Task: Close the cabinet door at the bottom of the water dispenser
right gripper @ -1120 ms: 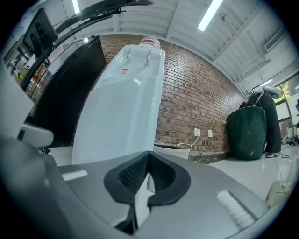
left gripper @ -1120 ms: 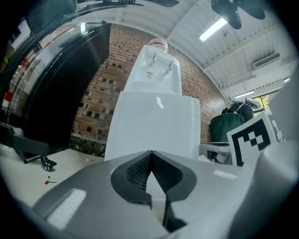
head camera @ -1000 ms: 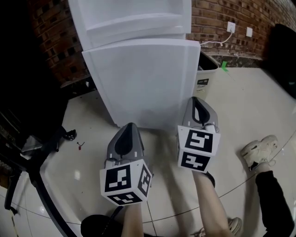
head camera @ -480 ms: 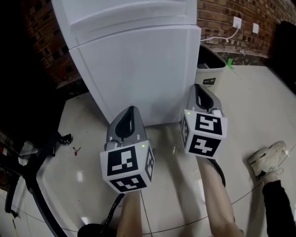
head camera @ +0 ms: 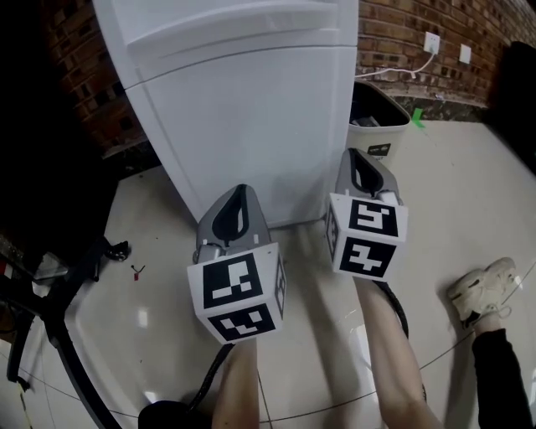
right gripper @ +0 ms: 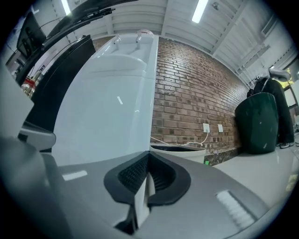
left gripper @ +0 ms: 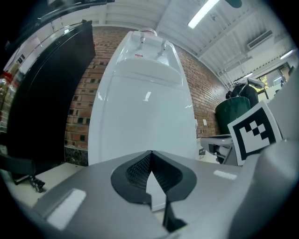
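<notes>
The white water dispenser stands ahead, and its bottom cabinet door (head camera: 251,134) looks flat against the body. In the left gripper view the cabinet door (left gripper: 145,126) fills the middle. My left gripper (head camera: 241,193) is shut and empty, its tip close to the door's lower part; contact cannot be told. Its jaws meet in the left gripper (left gripper: 150,152) view. My right gripper (head camera: 358,155) is shut and empty too, level with the door's lower right edge. The right gripper (right gripper: 149,154) points along the dispenser's right side (right gripper: 107,121).
A white waste bin (head camera: 378,117) stands right of the dispenser against the brick wall (head camera: 402,25) with sockets (head camera: 432,42). A black wheeled stand (head camera: 59,285) is at the left. A person's shoe (head camera: 481,285) rests on the tiled floor at right.
Both grippers have moved forward toward the dispenser. The door's right edge, which stood out from the body a second ago, now lies flush.
</notes>
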